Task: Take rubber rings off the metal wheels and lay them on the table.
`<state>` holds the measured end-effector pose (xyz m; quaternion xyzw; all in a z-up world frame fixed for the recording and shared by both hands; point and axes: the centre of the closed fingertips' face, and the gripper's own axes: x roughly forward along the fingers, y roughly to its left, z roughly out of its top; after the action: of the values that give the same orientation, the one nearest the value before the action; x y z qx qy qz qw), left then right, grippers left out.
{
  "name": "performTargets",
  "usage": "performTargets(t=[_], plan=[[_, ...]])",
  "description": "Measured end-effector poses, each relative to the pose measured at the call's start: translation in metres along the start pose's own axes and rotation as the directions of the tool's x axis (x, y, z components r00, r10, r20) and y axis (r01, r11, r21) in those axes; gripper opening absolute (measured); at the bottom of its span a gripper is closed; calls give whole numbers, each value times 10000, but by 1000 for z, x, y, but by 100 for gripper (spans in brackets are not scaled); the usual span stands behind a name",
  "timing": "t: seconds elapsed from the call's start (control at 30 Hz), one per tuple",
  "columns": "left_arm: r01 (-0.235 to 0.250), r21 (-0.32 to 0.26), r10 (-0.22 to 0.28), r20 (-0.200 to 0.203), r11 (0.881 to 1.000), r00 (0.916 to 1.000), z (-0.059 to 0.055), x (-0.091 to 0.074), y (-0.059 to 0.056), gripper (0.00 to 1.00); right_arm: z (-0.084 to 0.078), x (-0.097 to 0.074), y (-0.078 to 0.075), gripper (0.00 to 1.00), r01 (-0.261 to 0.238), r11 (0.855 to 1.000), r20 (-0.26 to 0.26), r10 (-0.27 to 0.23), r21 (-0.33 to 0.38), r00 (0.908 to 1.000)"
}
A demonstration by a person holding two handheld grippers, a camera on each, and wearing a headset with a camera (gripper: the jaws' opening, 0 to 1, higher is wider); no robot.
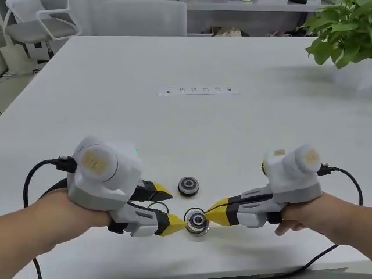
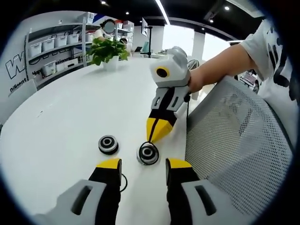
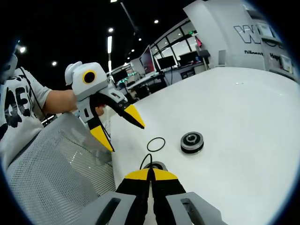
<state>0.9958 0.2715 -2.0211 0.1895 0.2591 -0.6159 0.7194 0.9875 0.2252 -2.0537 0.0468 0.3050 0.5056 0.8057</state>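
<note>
Two metal wheels, two thin black rubber rings and two hand-held tongs share the front of a white tabletop. The left tongs stand wide open, their yellow tips well apart and holding nothing. A loose ring lies flat on the tabletop near those tips and just beside the near wheel. The right tongs are pressed fully together, their tips right at the near wheel. They pinch the second ring, a fine black loop that runs from the tips toward that wheel. Whether the loop has come clear of the wheel cannot be told. The near wheel shows bright silver with a dark hub. The far wheel sits a little behind it, apart from both tongs, and carries a dark band round its rim. A potted plant stands at the tabletop's far right corner.
</note>
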Motion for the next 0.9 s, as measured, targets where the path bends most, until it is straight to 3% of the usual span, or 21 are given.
performTargets(t=[0.43,0.9], plan=[[-694,-220,698,147,9973,9975,-10,-29,12,51,10,-3,1,0,-8,9999,244,5,102,9997],[-1324,-567,1351,479,9896,9897,-16,-52,19,62,27,7,4,0,-105,9999,396,106,-12,9992]])
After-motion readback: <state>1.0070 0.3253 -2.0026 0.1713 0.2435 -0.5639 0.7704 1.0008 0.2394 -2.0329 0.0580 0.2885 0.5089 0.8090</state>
